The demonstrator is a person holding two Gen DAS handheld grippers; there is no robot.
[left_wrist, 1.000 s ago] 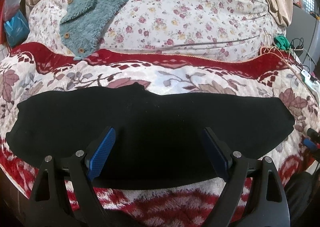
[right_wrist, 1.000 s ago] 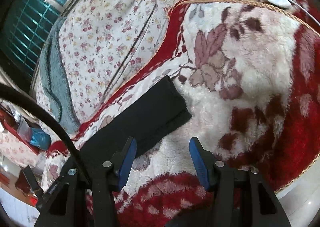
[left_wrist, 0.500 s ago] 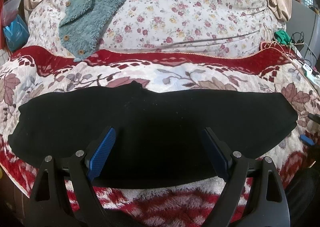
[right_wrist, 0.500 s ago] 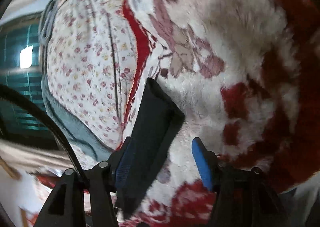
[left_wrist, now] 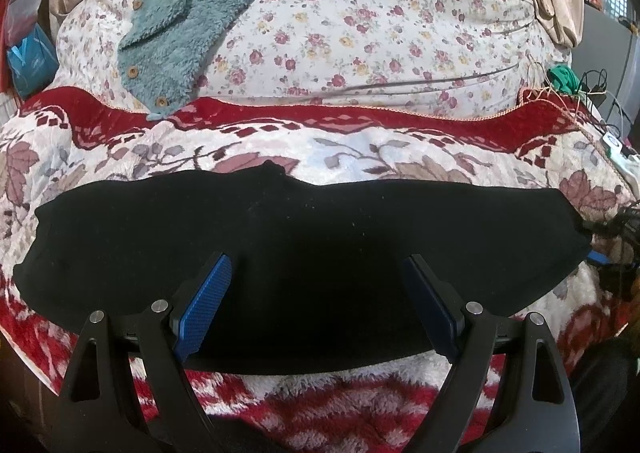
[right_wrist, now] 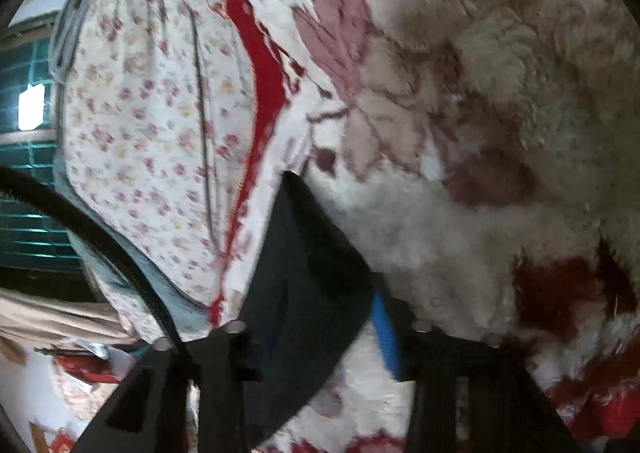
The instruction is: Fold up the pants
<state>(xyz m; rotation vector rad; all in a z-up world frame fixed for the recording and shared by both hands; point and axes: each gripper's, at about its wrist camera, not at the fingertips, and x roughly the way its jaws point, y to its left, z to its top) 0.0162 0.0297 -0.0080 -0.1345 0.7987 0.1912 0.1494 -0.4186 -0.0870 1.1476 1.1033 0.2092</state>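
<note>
black pants are laid flat across a red-and-white floral blanket on the bed. the left gripper is held spread above them. the right gripper has just been closing around the pants' end; contact cannot be told.

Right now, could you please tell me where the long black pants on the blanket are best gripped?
Probably the narrow end of the long black pants, approached from beyond that end: it is a thin flat edge, and the right gripper, just closing, already straddles it.
</note>
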